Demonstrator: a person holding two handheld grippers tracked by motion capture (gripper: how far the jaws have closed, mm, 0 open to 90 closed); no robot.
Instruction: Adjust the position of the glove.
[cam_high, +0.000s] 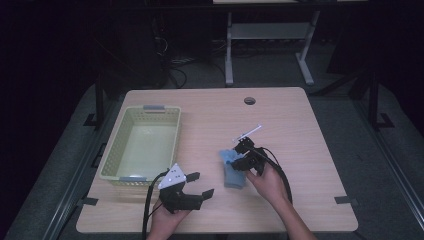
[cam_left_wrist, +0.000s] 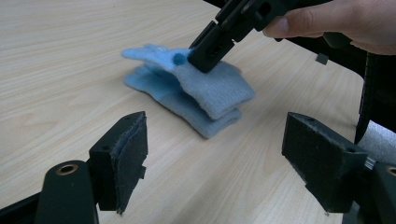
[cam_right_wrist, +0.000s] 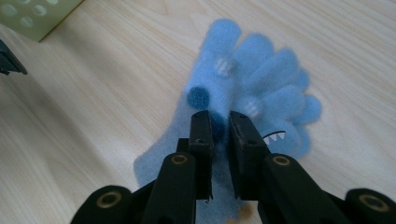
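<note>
The pair of blue fleece gloves is lying stacked on the worktop, right of the basket. Soft, light and floppy, it will likely sag, so pinching both layers near the cuff seems best. The right hand-held gripper is pinching the top glove narrowly; its view is showing dots and a toothed mouth. The left hand-held gripper is waiting wide open, its view revealing two layers.

light blue gloves with darker blue dots; pale green basket; light wood table
</note>
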